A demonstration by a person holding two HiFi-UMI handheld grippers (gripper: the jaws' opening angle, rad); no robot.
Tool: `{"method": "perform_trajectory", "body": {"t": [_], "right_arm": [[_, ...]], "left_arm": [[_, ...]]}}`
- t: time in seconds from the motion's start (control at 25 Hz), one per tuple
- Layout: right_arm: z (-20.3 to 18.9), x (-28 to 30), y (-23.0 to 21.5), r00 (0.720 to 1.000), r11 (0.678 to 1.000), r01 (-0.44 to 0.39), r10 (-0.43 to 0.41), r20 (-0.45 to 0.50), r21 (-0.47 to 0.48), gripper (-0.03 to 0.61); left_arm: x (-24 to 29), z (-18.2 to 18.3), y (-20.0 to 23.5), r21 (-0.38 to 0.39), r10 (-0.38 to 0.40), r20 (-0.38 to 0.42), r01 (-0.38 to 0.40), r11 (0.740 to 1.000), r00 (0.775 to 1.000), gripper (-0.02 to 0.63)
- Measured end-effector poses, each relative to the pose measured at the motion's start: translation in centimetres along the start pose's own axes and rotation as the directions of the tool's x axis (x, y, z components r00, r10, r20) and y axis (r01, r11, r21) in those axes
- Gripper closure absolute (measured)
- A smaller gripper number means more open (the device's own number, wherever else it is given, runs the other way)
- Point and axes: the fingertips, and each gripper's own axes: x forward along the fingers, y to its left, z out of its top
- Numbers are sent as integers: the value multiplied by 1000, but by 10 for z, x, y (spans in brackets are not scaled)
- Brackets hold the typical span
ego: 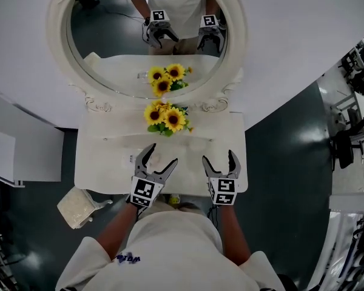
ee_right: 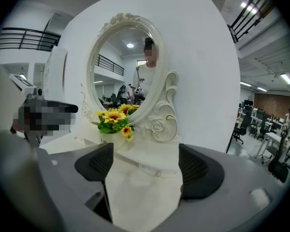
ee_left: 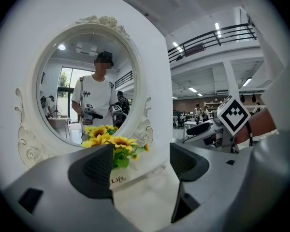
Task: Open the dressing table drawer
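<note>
The cream drawer point(ee_right: 145, 169) is sitting closed just beyond the jaws of the right gripper point(ego: 218, 156), its long axis running crosswise to them and its small pearly knob point(ee_right: 158, 173) facing them. The right gripper and the left gripper point(ego: 162, 153) are being held level over the glossy worktop point(ego: 103, 162), jaws spread apart and empty.

Head view looks steeply down — both gripper views face the mirror point(ego: 115, 41).

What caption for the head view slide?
Left gripper and right gripper, both open, above the dressing table before sunflowers and mirror.
</note>
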Motion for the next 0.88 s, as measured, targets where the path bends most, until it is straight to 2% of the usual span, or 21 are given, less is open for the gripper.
{"method": "perform_trajectory", "body": {"t": [0.24, 0.36, 0.56, 0.72, 0.84, 0.88], "right_arm": [[-28, 29, -8, 999, 997, 47, -46, -27, 61, 143], [-43, 46, -10, 997, 996, 64, -61, -52, 59, 143], [-74, 73, -12, 992, 996, 58, -50, -119, 64, 144], [-93, 95, -17, 986, 995, 76, -64, -154, 71, 146], [-111, 107, -24, 979, 992, 104, -88, -186, 76, 186], [-115, 111, -26, 977, 991, 111, -94, -190, 79, 197]], "left_arm": [[13, -34, 13, -47, 37, -39, -39, 998, 999, 244], [20, -52, 18, -65, 44, -64, -48, 997, 997, 245], [31, -78, 18, -62, 47, -100, -54, 997, 994, 256], [46, -82, 19, -64, 42, -107, -49, 997, 993, 276], [54, -95, 16, -72, 46, -123, -55, 996, 991, 296], [56, -98, 17, -73, 53, -125, -63, 995, 991, 325]]}}
